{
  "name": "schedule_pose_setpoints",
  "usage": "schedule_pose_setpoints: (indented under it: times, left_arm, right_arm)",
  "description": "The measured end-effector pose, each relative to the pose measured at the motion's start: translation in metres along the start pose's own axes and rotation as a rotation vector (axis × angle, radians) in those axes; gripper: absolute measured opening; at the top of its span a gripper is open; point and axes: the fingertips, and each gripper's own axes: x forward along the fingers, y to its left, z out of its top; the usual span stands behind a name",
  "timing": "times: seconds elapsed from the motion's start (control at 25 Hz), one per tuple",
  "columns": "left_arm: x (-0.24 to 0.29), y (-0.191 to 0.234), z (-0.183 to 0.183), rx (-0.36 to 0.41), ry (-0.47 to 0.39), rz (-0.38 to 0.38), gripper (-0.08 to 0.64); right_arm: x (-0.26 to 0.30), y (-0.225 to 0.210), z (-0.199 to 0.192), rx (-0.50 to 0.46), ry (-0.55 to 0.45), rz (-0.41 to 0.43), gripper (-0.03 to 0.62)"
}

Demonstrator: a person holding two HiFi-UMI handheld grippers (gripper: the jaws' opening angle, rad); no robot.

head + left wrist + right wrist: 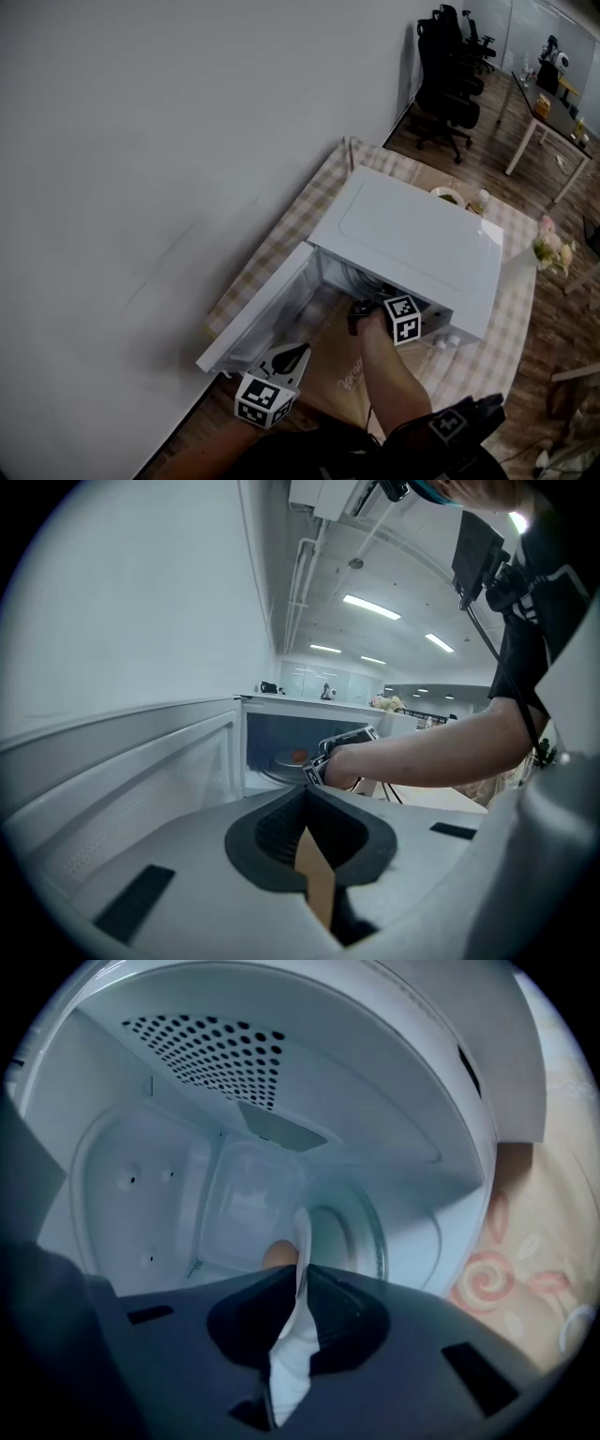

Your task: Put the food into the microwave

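A white microwave (412, 234) stands on the table with its door (258, 314) swung open to the left. My right gripper (364, 314) reaches into the cavity. In the right gripper view the gripper (302, 1269) is shut on the thin rim of a white plate (301, 1232), and an orange piece of food (277, 1254) shows just behind it, over the glass turntable (361, 1232). The left gripper view shows the plate (281, 759) with the food (297, 756) low inside the cavity. My left gripper (292, 356) (305, 794) hangs shut and empty in front of the open door.
A pale wall runs along the left. The checked tablecloth (520, 309) carries a brown paper mat (342, 370) in front of the microwave, a bowl (448, 195) and a small bottle (481, 200) behind it, and flowers (551, 246) at the right edge. Office chairs (450, 75) stand beyond.
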Motion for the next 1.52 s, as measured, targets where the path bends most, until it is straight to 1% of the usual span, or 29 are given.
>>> schedule_pose_setpoints:
  times: [0.12,0.2,0.4,0.84,0.96,1.12,1.4,1.52]
  left_arm:
    - [-0.001,0.002,-0.001,-0.004,0.000,0.007,0.008]
    - [-0.002,0.003,-0.002,-0.008,0.003,0.010,0.008]
    - [0.000,-0.002,-0.004,0.002,0.006,0.002,0.008]
    - [-0.003,-0.002,-0.001,0.022,0.009,-0.004,0.008]
    - [-0.005,-0.003,-0.002,0.029,0.012,-0.005,0.008]
    - [-0.006,-0.003,-0.001,0.033,0.008,-0.004,0.008]
    - [-0.006,-0.009,0.000,0.036,0.003,-0.017,0.008]
    - [-0.008,-0.011,0.000,0.037,-0.001,-0.021,0.008]
  right_arm:
    - [0.000,0.003,-0.001,-0.079,0.001,-0.006,0.049]
    - [-0.001,0.003,-0.002,-0.127,0.001,-0.019,0.049]
    - [-0.001,-0.002,0.002,-0.157,0.000,-0.040,0.048]
    - [-0.006,-0.010,0.001,-0.289,0.053,-0.133,0.050]
    - [-0.009,-0.012,-0.002,-0.277,0.061,-0.131,0.052]
    - [-0.011,-0.011,-0.008,-0.250,0.086,-0.093,0.055]
    - [-0.020,-0.017,-0.015,-0.192,0.120,-0.110,0.057]
    - [-0.024,-0.019,-0.018,-0.162,0.121,-0.099,0.055]
